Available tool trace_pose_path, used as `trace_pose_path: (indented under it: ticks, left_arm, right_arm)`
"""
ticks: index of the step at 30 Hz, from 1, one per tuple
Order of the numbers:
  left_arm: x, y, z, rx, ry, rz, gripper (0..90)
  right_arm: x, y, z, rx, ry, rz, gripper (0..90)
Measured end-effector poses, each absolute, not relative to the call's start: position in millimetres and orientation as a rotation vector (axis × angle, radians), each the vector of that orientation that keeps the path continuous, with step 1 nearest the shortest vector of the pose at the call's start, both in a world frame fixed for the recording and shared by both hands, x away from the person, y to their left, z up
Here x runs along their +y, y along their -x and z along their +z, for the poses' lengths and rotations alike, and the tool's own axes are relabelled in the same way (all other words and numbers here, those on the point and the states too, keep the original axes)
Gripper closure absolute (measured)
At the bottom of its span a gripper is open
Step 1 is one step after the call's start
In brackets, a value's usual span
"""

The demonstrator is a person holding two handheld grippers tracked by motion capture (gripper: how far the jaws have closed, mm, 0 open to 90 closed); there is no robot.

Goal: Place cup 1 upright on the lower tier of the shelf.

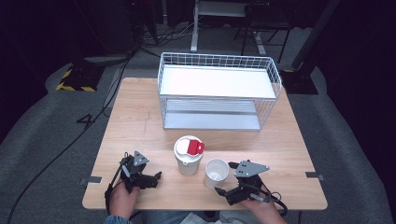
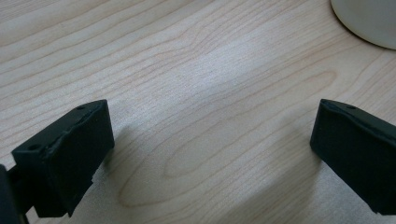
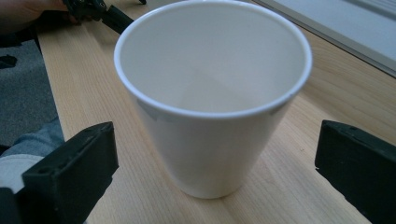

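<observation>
The open cup [image 1: 216,173] stands upright on the desk [image 1: 140,121] near the front edge, mouth pointing straight up, long axis vertical, wider at the rim than at the base. It's empty inside in the right gripper view. The right gripper [image 1: 224,192] sits just in front of it with its fingers [image 3: 70,168] spread wide, one on each side of the cup and not touching it. Just left of it stands a taller lidded cup [image 1: 188,155] with a red tab on top, also upright. The left gripper [image 1: 158,176] lies low over bare desk, fingers [image 2: 65,158] wide apart and holding nothing. A wire basket [image 1: 219,91] sits at the back.
</observation>
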State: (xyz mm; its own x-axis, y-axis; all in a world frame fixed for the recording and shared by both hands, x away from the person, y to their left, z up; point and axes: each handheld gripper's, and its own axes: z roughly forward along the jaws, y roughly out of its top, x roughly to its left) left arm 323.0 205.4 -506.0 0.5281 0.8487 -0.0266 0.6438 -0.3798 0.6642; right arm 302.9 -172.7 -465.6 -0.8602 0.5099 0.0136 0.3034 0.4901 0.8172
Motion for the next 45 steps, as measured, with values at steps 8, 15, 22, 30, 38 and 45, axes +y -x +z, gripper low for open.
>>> trace_pose_path:
  ticks: [8,15,22,30,38,45]
  left_arm:
    - [205.3,-323.0,-506.0,1.206,-2.144,0.426,0.1]
    - [205.4,-323.0,-506.0,1.206,-2.144,0.426,0.1]
    - [205.4,-323.0,-506.0,1.206,-2.144,0.426,0.1]
    - [205.3,-323.0,-506.0,1.206,-2.144,0.426,0.1]
    - [205.3,-323.0,-506.0,1.206,-2.144,0.426,0.1]
    - [205.3,-323.0,-506.0,1.206,-2.144,0.426,0.1]
  right_arm:
    - [-160.6,-309.2,-478.7,2.531,-0.712,1.328,0.0]
    - [-153.2,-311.9,-488.0,2.554,-0.713,1.305,2.8]
    - [-152.2,-312.1,-496.3,2.552,-0.716,1.302,15.4]
    - [-156.1,-311.8,-496.6,2.531,-0.719,1.32,23.2]
    - [-156.3,-312.6,-495.6,2.538,-0.711,1.31,23.3]
    - [-157.5,-313.7,-492.9,2.537,-0.707,1.308,23.4]
